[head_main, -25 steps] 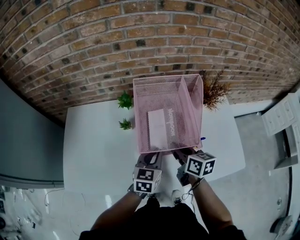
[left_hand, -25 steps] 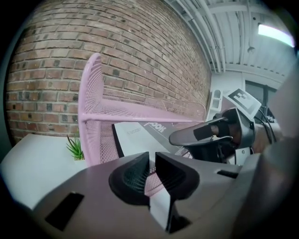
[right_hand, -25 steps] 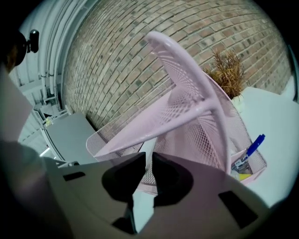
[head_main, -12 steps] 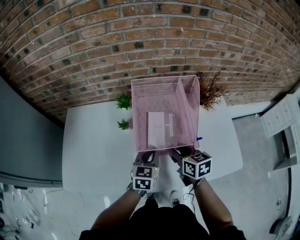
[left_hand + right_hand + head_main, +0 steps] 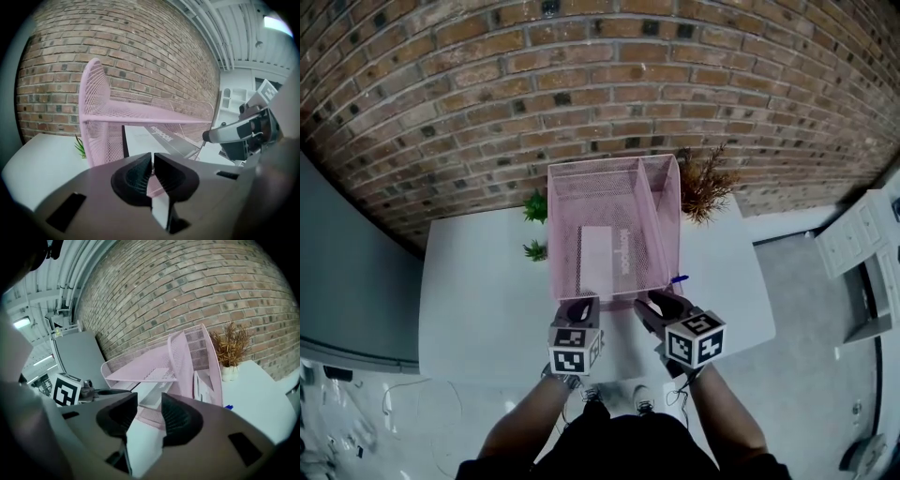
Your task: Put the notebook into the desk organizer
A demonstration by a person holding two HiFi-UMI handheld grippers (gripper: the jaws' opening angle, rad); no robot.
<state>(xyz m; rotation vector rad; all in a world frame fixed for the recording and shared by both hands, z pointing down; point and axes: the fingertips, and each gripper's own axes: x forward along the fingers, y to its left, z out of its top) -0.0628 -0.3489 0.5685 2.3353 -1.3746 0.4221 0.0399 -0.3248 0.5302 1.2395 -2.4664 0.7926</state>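
A pink mesh desk organizer [image 5: 614,187] stands on the white table [image 5: 478,300] against the brick wall. The notebook [image 5: 605,251] lies flat in its wide left compartment, white with a grey printed strip. My left gripper [image 5: 579,307] is at the organizer's front edge. In the left gripper view its jaws [image 5: 153,164] are pressed together on the thin pink mesh lip, with the organizer's rim [image 5: 140,112] and notebook [image 5: 154,138] just beyond. My right gripper [image 5: 652,305] has just been opening. Its jaws [image 5: 150,404] stand apart with nothing between them, just short of the organizer [image 5: 187,357].
Two small green plants [image 5: 534,206] [image 5: 534,250] sit left of the organizer. A dried brown plant [image 5: 703,183] stands at its right. A blue pen [image 5: 678,278] lies by the front right corner. A white cabinet [image 5: 862,244] is on the floor at the right.
The right gripper's jaws have opened and it has drawn back a little from the organizer's front edge, rolling as it went. The left gripper has stayed at the edge.
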